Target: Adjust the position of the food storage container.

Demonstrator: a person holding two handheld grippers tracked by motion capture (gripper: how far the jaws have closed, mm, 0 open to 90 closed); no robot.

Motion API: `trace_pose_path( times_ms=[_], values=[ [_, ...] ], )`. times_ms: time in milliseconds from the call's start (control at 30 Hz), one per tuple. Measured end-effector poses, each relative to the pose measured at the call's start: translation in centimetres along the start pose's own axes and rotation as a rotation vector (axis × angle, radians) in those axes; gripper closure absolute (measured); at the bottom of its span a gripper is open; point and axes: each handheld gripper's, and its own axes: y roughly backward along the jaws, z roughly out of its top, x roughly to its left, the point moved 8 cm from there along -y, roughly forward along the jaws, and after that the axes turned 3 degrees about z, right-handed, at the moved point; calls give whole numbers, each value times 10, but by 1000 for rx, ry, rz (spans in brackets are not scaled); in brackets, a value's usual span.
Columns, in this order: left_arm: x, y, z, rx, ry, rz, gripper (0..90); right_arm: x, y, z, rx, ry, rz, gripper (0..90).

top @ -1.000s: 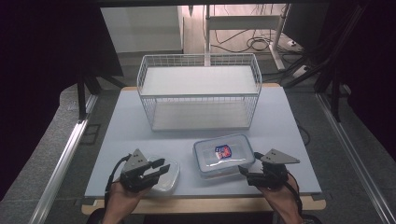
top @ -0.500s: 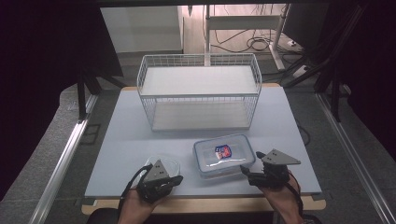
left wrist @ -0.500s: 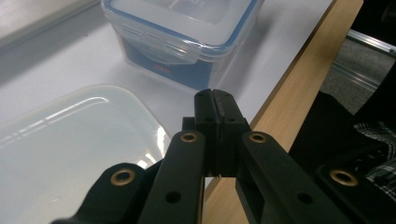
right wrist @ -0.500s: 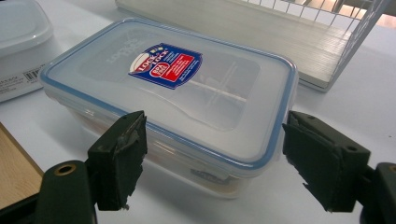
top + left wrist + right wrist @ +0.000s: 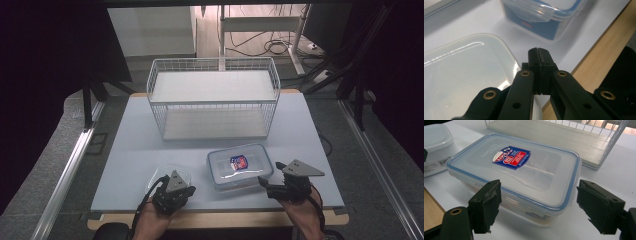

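Lunchbox sits at the table's near edge, right of centre, between the 2 grippers. It's clear hard plastic with a blue seal and a sticker; probably stiff, light and a bit slippery, so I'd take it across the short end walls, below the lid rim. Right gripper has jaws spread wide around its near end, pads not touching. Left gripper is pinched together on nothing, just beside the small tub. Wire basket stands behind, well apart, nothing blocking.
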Motion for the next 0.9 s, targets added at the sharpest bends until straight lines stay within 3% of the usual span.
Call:
trace_pose_path(
  times_ms=[100,300,500,733,900],
  values=[
    [9,1,-2,10,3,33,900,0,0,0,0,0,1,200],
    [50,11,-14,30,70,66,900,-1,-1,-2,6,0,4,199],
    [85,21,-26,26,133,131,900,-1,-1,-2,7,-3,6,200],
    [108,27,-34,1,180,128,900,-1,-2,-4,14,-7,8,200],
    [125,31,-40,-4,207,160,900,-3,-4,-5,22,-16,16,206]
  ],
)
